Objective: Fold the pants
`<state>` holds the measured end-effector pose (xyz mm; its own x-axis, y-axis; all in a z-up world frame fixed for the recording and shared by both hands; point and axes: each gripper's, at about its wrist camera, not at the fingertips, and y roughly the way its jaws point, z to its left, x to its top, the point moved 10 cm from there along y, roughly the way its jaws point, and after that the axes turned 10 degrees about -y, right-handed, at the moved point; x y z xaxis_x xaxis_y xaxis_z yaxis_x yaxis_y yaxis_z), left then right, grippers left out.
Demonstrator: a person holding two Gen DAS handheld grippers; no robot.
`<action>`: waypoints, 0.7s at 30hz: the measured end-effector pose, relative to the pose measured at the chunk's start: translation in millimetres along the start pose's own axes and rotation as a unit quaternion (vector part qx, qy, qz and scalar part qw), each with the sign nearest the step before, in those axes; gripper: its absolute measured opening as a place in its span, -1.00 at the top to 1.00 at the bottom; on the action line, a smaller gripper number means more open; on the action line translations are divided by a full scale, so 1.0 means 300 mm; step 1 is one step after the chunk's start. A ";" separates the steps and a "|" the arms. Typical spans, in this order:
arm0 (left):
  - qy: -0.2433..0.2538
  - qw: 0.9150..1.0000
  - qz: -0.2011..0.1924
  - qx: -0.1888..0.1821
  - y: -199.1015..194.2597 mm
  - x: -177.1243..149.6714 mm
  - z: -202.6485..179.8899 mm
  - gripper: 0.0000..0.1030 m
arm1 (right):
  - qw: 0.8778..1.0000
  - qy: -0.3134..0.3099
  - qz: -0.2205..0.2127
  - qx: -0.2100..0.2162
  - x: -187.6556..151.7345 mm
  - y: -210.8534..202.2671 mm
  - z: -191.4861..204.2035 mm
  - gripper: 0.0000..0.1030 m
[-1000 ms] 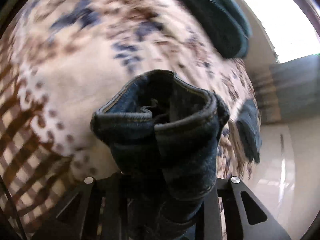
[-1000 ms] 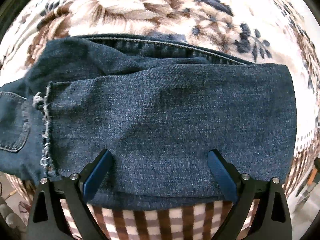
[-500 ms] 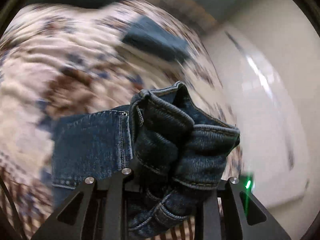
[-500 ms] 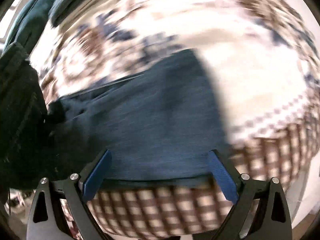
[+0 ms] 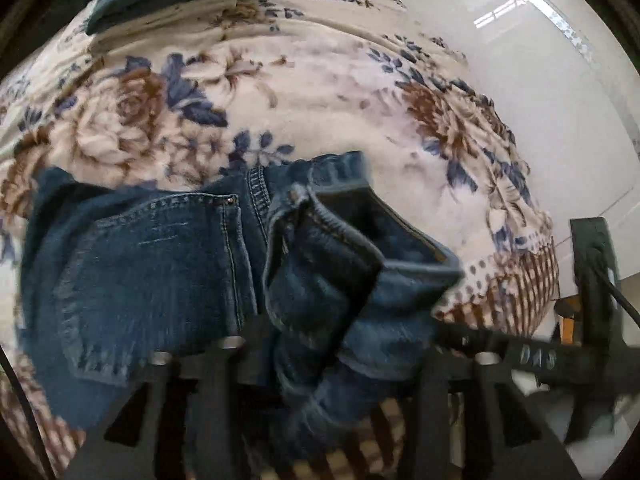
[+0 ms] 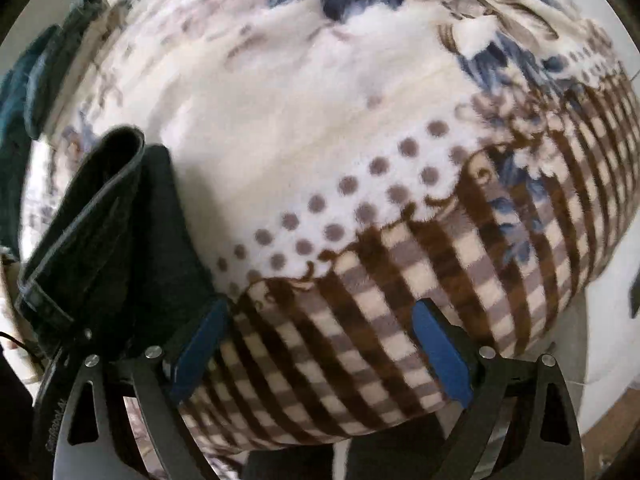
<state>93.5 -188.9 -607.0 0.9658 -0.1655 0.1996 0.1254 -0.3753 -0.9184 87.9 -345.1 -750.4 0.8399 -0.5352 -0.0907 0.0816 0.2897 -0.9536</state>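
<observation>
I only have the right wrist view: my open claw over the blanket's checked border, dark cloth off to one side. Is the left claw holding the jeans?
Observer: Yes. The left claw is shut on a bunched fold of the jeans.
Operator: Which side of them is showing?
Observer: A stitched back pocket faces the left camera, beside the bunch, with the floral blanket beyond it.
</observation>
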 end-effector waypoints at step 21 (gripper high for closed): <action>-0.283 0.958 0.000 0.048 -0.126 0.252 0.790 -0.99 | 0.994 -0.088 0.011 0.071 0.090 -0.028 0.209 0.68</action>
<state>215.6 28.9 -638.2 0.9309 0.3651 0.0074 0.1195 -0.2855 -0.9509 143.5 -312.2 -726.8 0.9221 -0.3841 -0.0474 0.1266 0.4152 -0.9009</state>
